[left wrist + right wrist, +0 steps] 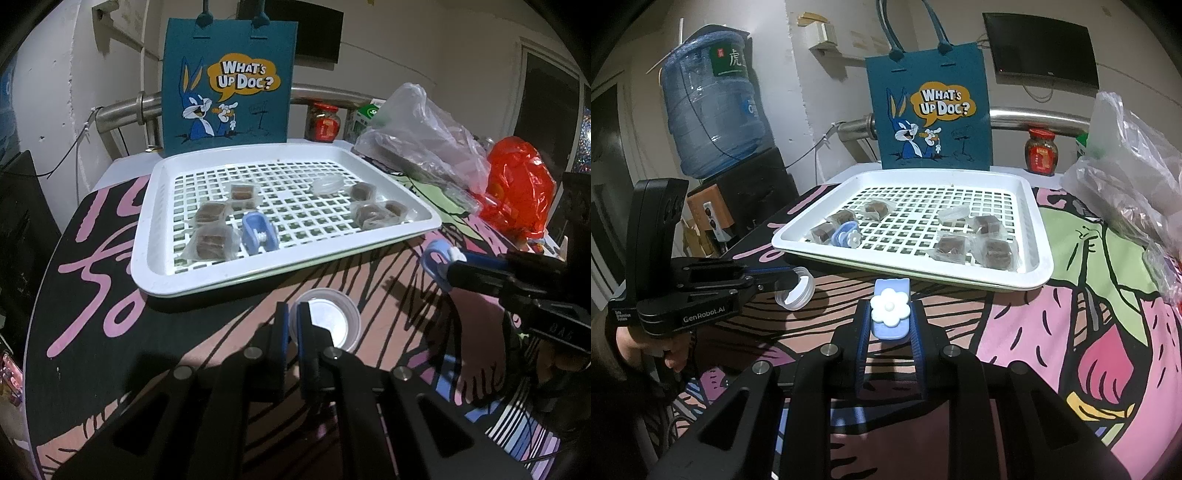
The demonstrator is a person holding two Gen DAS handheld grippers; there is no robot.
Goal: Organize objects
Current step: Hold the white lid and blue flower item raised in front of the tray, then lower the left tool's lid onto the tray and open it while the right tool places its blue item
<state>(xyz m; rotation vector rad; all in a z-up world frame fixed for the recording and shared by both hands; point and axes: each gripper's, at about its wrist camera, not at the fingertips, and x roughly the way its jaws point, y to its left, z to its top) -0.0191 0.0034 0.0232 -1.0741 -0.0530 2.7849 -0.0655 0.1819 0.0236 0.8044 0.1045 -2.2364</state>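
My left gripper is shut on the rim of a small clear plastic cup, held just above the table in front of the white slotted tray; the cup also shows in the right wrist view. My right gripper is shut on a blue clip with a white flower, seen from the left wrist view at the right. A second blue clip lies in the tray among several wrapped brown candies and a clear wrapper.
A teal "What's Up Doc?" bag stands behind the tray. A red-lidded jar, clear plastic bags and a red plastic bag crowd the right. A water jug stands far left. A patterned cloth covers the table.
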